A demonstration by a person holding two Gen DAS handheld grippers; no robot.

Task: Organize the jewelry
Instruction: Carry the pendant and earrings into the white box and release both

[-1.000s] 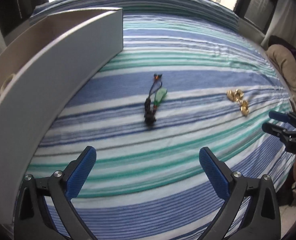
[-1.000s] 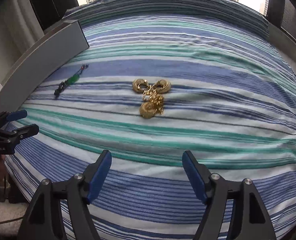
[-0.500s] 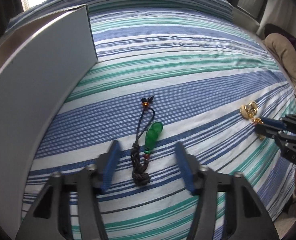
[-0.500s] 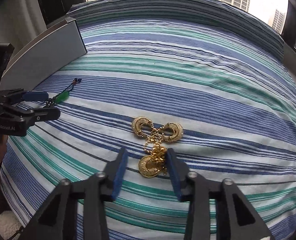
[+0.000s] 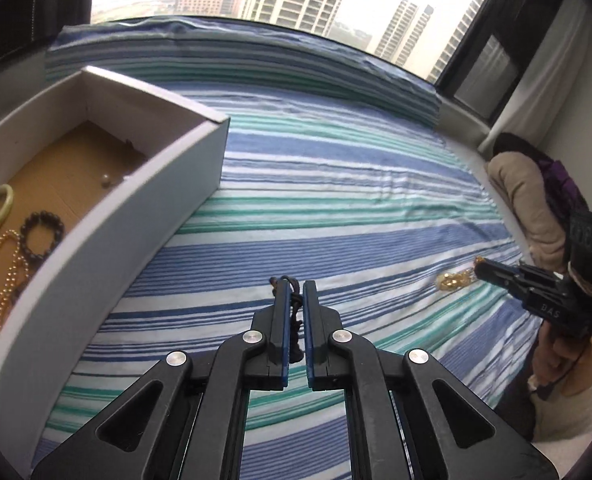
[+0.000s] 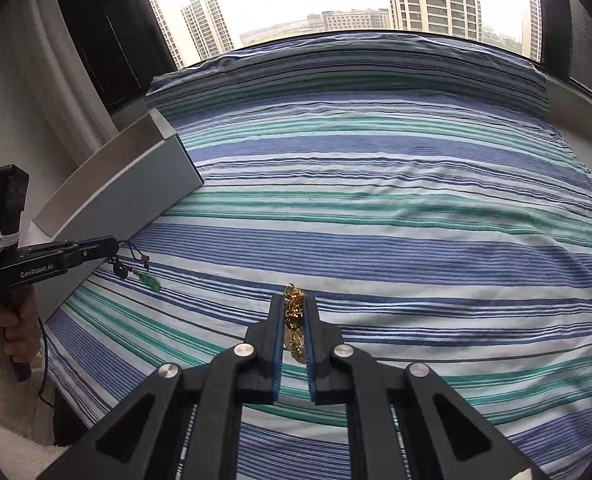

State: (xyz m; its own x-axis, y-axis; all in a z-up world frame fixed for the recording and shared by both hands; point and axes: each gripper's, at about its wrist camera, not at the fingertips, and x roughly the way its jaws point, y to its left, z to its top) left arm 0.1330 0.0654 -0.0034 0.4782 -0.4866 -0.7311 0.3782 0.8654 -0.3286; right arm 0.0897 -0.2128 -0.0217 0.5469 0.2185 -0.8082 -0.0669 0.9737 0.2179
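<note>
Transport step: your left gripper [image 5: 294, 292] is clenched on the dark braided cord [image 5: 294, 322] at lower centre, and your right gripper [image 6: 294, 306] on the gold chain [image 6: 294, 308], knobbly links. Next, carry both to the grey box [image 5: 135, 216] at left, smooth walls, and drop inside.

I've got the dark cord necklace [image 5: 294, 316] pinched between the left gripper [image 5: 294, 286] pads, knotted cord bunched in the gap, its green pendant [image 6: 151, 282] dangling below the tips, clear of the bed. Gold chain jewelry [image 6: 294, 312] is clamped in the right gripper [image 6: 294, 300], links bunched at the tips, a gold disc hanging lower between the pads.
</note>
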